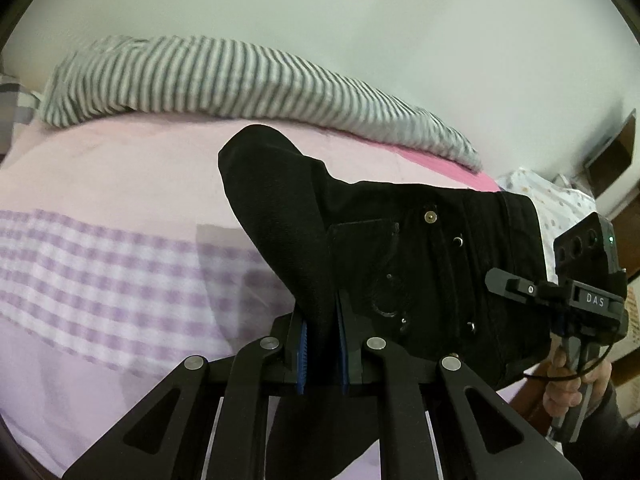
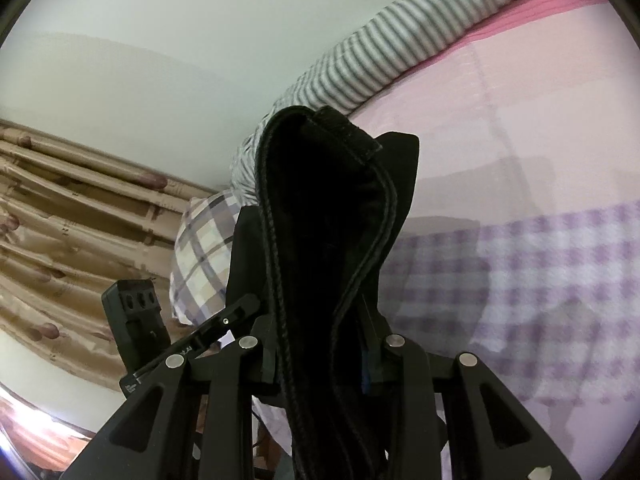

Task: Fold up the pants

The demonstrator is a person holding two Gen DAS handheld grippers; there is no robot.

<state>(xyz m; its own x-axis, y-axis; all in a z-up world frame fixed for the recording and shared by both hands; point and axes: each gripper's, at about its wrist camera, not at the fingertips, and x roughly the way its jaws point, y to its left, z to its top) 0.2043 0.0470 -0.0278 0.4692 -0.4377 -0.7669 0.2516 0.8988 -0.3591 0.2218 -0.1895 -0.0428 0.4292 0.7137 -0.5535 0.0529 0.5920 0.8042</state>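
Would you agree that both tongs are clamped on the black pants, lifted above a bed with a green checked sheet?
Not quite: the sheet is purple checked on pink, as the left wrist view shows. Both the left tongs and right tongs do clamp the black pants.

I'm in a home bedroom: before me lies a bed [image 1: 120, 184] with a pink and lilac-checked sheet, a striped bolster [image 1: 240, 84] along its far edge by the pale wall [image 1: 360, 20], a plaid pillow [image 2: 200, 248] at one corner, and patterned tan curtains [image 2: 72, 232].
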